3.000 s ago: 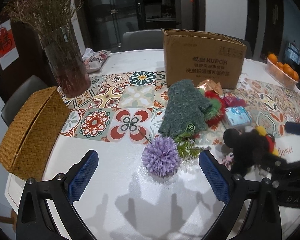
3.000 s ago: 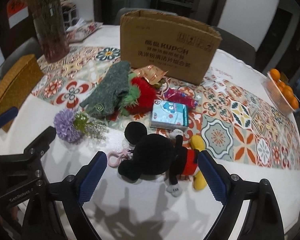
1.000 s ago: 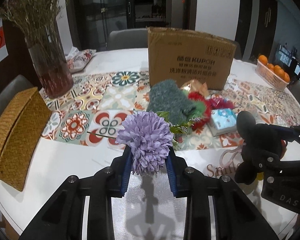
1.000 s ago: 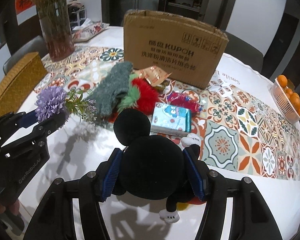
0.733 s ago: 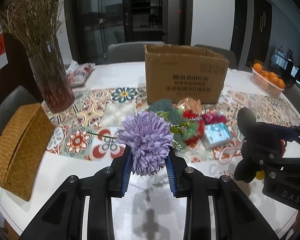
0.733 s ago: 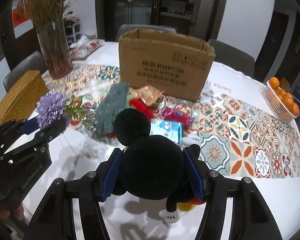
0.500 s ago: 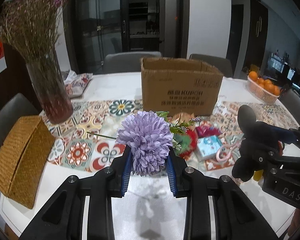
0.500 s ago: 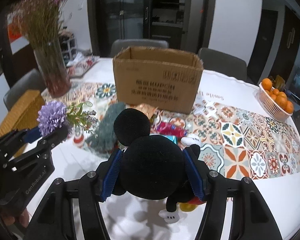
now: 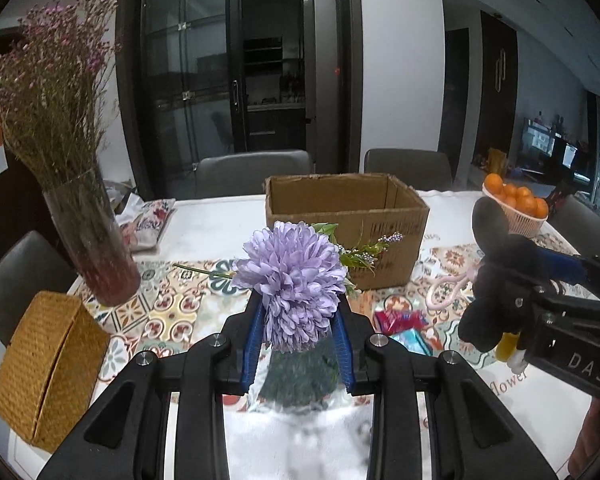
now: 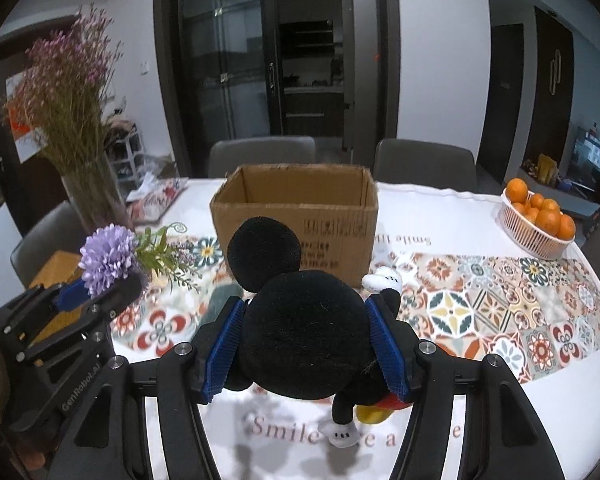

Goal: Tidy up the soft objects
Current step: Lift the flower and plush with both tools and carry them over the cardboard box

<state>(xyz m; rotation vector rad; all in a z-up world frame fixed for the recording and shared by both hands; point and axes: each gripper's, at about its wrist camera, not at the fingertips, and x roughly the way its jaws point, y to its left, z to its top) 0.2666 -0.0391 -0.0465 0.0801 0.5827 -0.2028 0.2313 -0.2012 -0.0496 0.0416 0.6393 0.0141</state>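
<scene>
My left gripper point(image 9: 298, 338) is shut on a purple artificial flower point(image 9: 292, 276), held above the table; its green leafy stem point(image 9: 360, 250) sticks out to the right. That flower point(image 10: 107, 258) also shows at the left of the right wrist view. My right gripper point(image 10: 309, 342) is shut on a black plush mouse toy point(image 10: 300, 320), whose white glove point(image 10: 382, 281) and yellow shoe hang free. The same toy point(image 9: 500, 280) appears at the right of the left wrist view. An open cardboard box point(image 10: 296, 216) stands ahead of both grippers. A green knitted piece point(image 9: 298, 376) lies below the flower.
A glass vase of dried flowers point(image 9: 88, 236) stands at the left, with a woven basket point(image 9: 48, 368) near the table's edge. A white basket of oranges point(image 10: 538, 220) sits at the right. A red wrapper point(image 9: 400, 318) lies on the patterned runner. Grey chairs point(image 10: 260, 156) stand behind the table.
Both grippers have risen with their loads and tilted up, so the box's open top and the room behind now show. The items on the table have dropped lower in view.
</scene>
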